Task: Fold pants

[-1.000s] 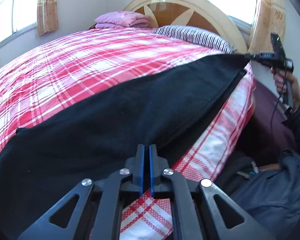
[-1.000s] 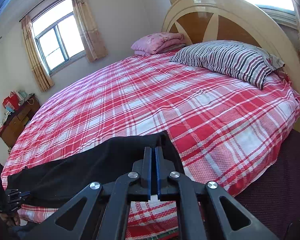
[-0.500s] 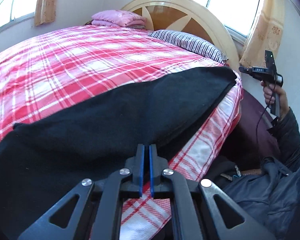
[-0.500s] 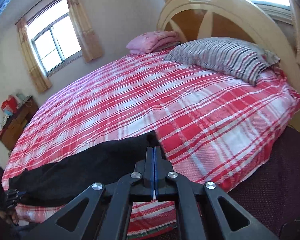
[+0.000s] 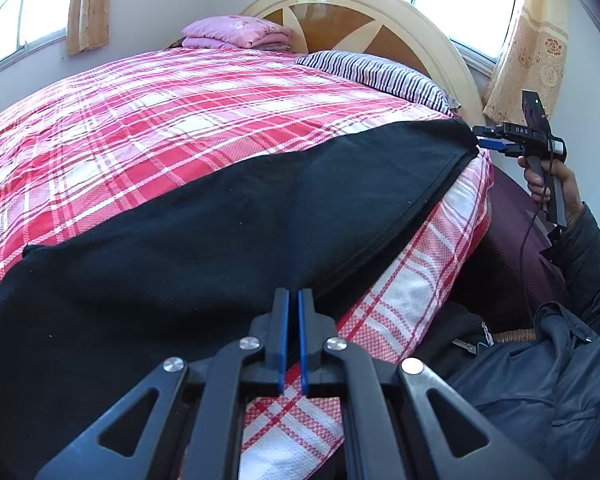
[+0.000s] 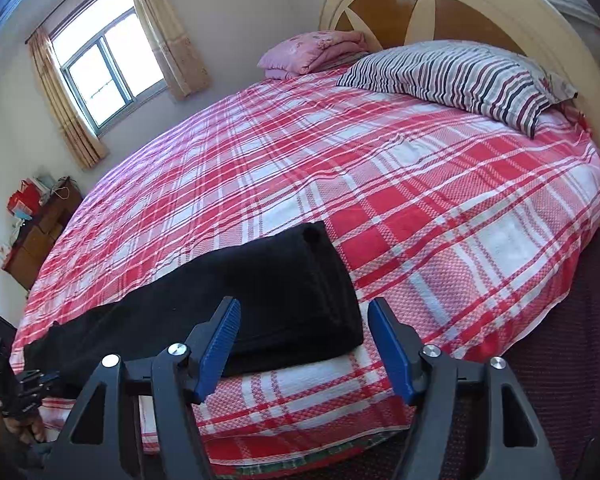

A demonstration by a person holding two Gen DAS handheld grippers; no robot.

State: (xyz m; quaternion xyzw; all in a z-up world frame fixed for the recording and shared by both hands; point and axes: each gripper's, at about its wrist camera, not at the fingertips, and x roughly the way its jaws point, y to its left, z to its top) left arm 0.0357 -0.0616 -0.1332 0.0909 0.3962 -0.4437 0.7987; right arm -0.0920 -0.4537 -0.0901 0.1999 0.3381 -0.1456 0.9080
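Observation:
Black pants [image 5: 204, 240] lie stretched along the near edge of the red plaid bed [image 5: 180, 120]. My left gripper [image 5: 294, 296] is shut on the pants' near edge, and a crease runs up from its tips. In the right wrist view the pants' end [image 6: 292, 292] rests flat on the bed. My right gripper [image 6: 303, 308] is opening its jaws; the cloth lies between the blue pads [image 6: 220, 340] and they do not press it. The left wrist view shows the right gripper [image 5: 482, 140] at the pants' far corner, held by a hand [image 5: 540, 180]. The left gripper [image 6: 24, 384] shows at the bottom left.
A striped pillow [image 6: 460, 76] and a folded pink blanket [image 6: 316, 52] lie by the curved headboard [image 6: 480, 12]. A wooden cabinet [image 6: 40, 232] stands at the far left under a window [image 6: 104, 68]. A dark jacket [image 5: 540, 380] fills the lower right beside the bed.
The right gripper's jaws went from shut on the pants' end to wide apart, and the end now lies flat on the bed. The left gripper kept its grip and place.

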